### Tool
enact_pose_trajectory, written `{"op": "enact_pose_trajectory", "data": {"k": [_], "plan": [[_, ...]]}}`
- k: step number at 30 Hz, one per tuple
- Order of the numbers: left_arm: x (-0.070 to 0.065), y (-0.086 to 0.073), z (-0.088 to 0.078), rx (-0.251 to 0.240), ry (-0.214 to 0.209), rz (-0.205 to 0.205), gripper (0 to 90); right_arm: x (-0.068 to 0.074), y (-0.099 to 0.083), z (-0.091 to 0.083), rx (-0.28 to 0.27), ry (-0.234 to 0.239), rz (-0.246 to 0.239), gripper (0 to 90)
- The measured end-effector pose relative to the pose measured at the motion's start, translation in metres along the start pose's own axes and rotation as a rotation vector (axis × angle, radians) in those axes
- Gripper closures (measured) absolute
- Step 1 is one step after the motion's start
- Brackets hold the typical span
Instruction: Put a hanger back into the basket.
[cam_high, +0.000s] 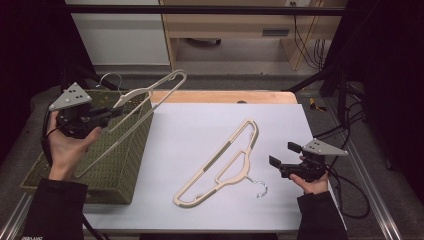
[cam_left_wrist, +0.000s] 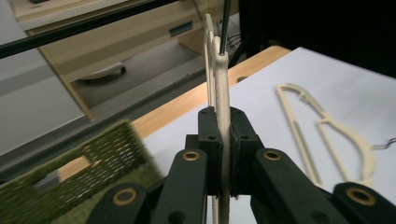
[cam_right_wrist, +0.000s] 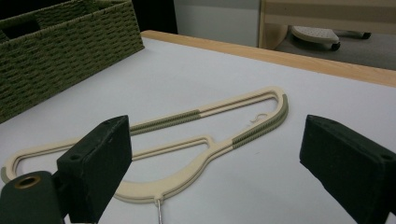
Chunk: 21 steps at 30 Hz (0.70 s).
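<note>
Left tongs (cam_high: 114, 111) are clamped on a cream hanger (cam_high: 145, 95), gripping its flat neck between both pads, as the left gripper view shows with the plastic (cam_left_wrist: 222, 93) squeezed upright between the black jaws. That hanger is lifted off the bench and tilted, one looped end up in the air toward the far side, the other end reaching down over the green woven basket (cam_high: 131, 165) at the left edge of the bench. Its metal hook (cam_high: 111, 80) curls above the basket's far rim. The left hand (cam_high: 67, 145) holds the tool from beneath, above the basket.

Right tongs (cam_high: 282, 154) stand wide apart with nothing between the pads. In the right gripper view the two black pads (cam_right_wrist: 100, 158) frame a second cream hanger (cam_right_wrist: 196, 135), which lies flat on the white bench top (cam_high: 200, 120). This second hanger (cam_high: 227, 162) rests diagonally near the middle of the bench, its metal hook (cam_high: 260, 189) pointing toward the near right, close to the right tongs but not touching them. The right hand (cam_high: 312, 184) rests low at the bench's right edge.
</note>
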<state>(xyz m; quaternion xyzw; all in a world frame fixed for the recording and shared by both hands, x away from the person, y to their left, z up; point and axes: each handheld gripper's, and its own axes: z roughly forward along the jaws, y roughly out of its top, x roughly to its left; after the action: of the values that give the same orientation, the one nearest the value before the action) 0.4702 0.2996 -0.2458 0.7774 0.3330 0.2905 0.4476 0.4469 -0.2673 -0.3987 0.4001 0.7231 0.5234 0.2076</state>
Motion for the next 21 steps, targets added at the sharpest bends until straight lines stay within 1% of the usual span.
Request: {"op": "enact_pose_trajectory", "data": {"k": [3, 4, 5, 7, 8, 9, 10, 12, 13, 18, 20, 21], "plan": [[0.011, -0.009, -0.003, 0.017, 0.014, 0.004, 85.5, 0.000, 0.000, 0.001, 0.001, -0.003, 0.001, 9.3], [0.014, -0.012, -0.004, 0.020, 0.019, 0.000, 85.5, 0.000, 0.000, 0.001, 0.001, -0.003, 0.001, 9.3], [0.018, -0.015, -0.006, 0.022, 0.023, 0.000, 85.5, 0.001, 0.000, 0.001, 0.000, -0.006, 0.010, 9.3], [0.027, -0.020, -0.008, 0.027, 0.033, -0.002, 85.5, 0.001, 0.000, 0.002, 0.006, -0.004, 0.004, 9.1], [0.030, -0.022, -0.009, 0.028, 0.033, -0.007, 85.5, 0.001, -0.001, 0.003, 0.010, -0.005, -0.001, 9.1], [0.035, -0.025, -0.009, 0.019, 0.037, -0.002, 85.5, 0.001, -0.001, 0.003, 0.009, -0.004, 0.001, 9.1], [0.039, -0.028, -0.010, 0.024, 0.042, -0.008, 85.5, 0.001, -0.001, 0.003, 0.011, -0.003, -0.001, 9.1], [0.048, -0.034, -0.011, 0.022, 0.037, -0.015, 85.5, 0.001, -0.001, 0.003, 0.016, -0.001, -0.008, 9.1], [0.051, -0.037, -0.012, 0.030, 0.039, -0.026, 85.5, 0.001, -0.001, 0.004, 0.014, -0.001, -0.009, 9.1], [0.069, -0.050, -0.015, 0.026, 0.056, -0.037, 85.5, 0.001, -0.001, 0.004, 0.018, -0.001, -0.009, 9.1], [0.076, -0.055, -0.016, 0.029, 0.061, -0.044, 85.5, 0.002, -0.001, 0.005, 0.016, -0.003, -0.002, 9.1], [0.078, -0.057, -0.016, 0.035, 0.064, -0.050, 85.5, 0.001, -0.002, 0.005, 0.018, -0.005, -0.006, 9.1]]}}
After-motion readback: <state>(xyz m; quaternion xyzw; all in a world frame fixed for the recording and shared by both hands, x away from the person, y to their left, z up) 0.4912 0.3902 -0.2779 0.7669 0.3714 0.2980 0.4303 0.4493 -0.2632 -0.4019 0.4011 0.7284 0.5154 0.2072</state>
